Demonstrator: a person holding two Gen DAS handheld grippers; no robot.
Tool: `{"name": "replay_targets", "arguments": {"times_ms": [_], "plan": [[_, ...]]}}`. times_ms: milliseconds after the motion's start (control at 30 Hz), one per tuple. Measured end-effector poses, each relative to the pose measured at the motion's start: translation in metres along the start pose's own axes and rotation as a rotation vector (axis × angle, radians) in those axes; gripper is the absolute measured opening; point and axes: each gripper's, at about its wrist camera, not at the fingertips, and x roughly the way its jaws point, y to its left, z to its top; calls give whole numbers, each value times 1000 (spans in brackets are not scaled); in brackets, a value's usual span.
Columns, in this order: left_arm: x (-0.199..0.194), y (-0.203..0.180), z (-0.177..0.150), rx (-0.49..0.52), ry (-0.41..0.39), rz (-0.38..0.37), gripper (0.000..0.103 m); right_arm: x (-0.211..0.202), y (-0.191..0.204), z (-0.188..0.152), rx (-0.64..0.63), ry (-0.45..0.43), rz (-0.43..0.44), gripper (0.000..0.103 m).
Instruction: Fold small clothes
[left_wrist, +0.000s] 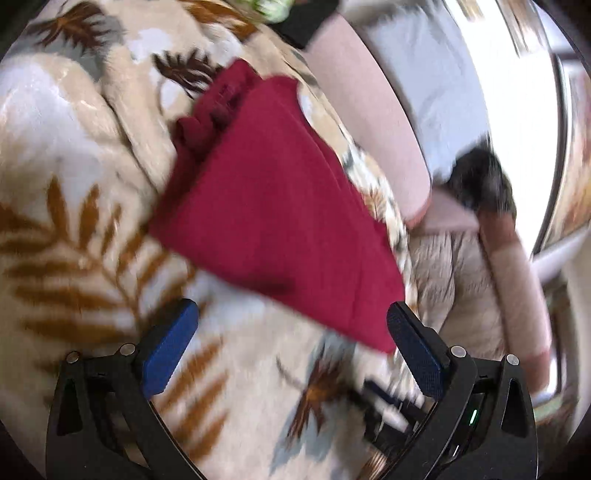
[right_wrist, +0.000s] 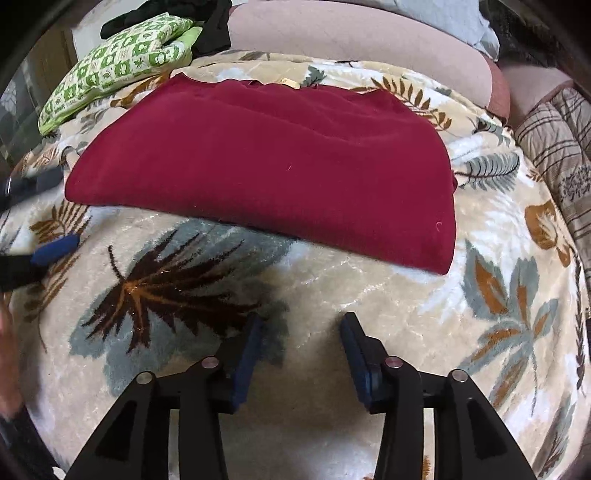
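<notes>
In the left wrist view, which is smeared with motion blur, the left gripper (left_wrist: 291, 332) has its blue-padded fingers (left_wrist: 168, 349) spread wide with nothing between them. The red garment (left_wrist: 273, 206) lies folded on the leaf-patterned blanket (left_wrist: 74, 184) just ahead of the fingers, its near corner reaching almost to the right-hand finger, though whether it touches cannot be told through the blur. The far end of the garment is bunched into small ruffles. Beyond the blanket runs a pinkish cushion (left_wrist: 373, 122), and a dark blurred shape sits near its end. No writing or label can be read here. In the right wrist view, which is sharp, the right gripper (right_wrist: 301, 349) holds its fingers moderately apart, empty, above a bare stretch of the blanket (right_wrist: 314, 295). The red garment (right_wrist: 273, 158) lies flat and folded well ahead of the fingertips, with its folded edge toward the camera and its neckline at the far side, where a small yellowish tag (right_wrist: 290, 83) shows; any text on it is too small to read. A green-and-white patterned cloth (right_wrist: 118, 62) rests at the far left, just beyond the garment, with black fabric (right_wrist: 210, 29) behind it. The left gripper's blue tip (right_wrist: 55, 249) enters at the left edge, and a plaid quilt (right_wrist: 554, 147) lies at the right.
</notes>
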Motion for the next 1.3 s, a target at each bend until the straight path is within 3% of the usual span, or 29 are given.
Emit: {"name": "replay_targets", "arguments": {"times_ms": [167,267,367,433,500,567,700,867,900,933,967,1100,1167,1300], "plan": [[5,7,20,-56,-74,-53,102,1,-3,1,4,-2,4,47],[-2,19,30,-131,-125,-124,102,1,-3,1,2,-3,4,47],[-10,28,35,-199,-149,-176,91,2,-3,2,5,-3,6,48],[-9,29,33,-190,-119,-172,70,2,-3,2,7,-4,8,48],[-6,24,32,-146,-108,-99,45,2,-3,2,6,-3,8,48],[-7,17,31,-89,-128,11,39,1,-3,3,11,-1,10,48],[-8,5,30,24,-188,180,39,-8,-3,7,5,-30,24,48],[1,2,23,94,-195,244,38,-44,4,15,-23,-231,131,48],[1,0,22,114,-202,252,24,-49,5,16,-32,-257,136,48],[1,-5,23,142,-206,264,17,-53,5,19,-36,-278,142,48],[3,-9,24,164,-209,275,16,-57,3,25,-31,-297,153,48],[5,-28,13,309,-250,399,12,-74,2,76,-40,-317,265,52],[11,-50,1,470,-291,500,12,-74,12,110,-52,-277,309,69],[20,-74,-17,662,-328,585,12,-57,37,189,-4,-157,561,73]]}}
